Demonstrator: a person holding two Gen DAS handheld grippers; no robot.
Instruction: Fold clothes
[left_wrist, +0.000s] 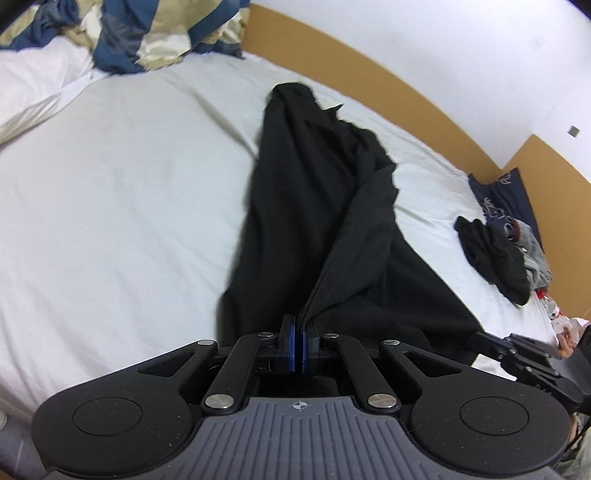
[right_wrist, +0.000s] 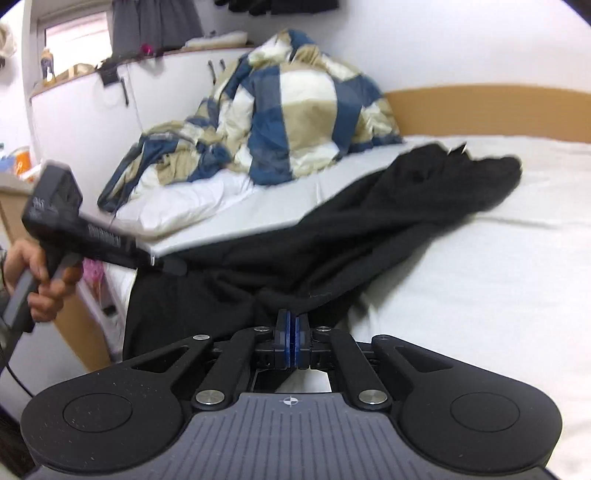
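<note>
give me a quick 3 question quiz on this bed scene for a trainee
1. True or false: both grippers are shut on the black garment.
2. Multiple choice: the checked blue, beige and white duvet is (a) folded flat, (b) bunched in a heap, (c) on the floor.
3. In the left wrist view, what lies on the bed near its far right edge?

Key
1. True. The left gripper and the right gripper each pinch black fabric between their fingers.
2. b
3. A small pile of clothes, dark and grey ones among them.
</note>
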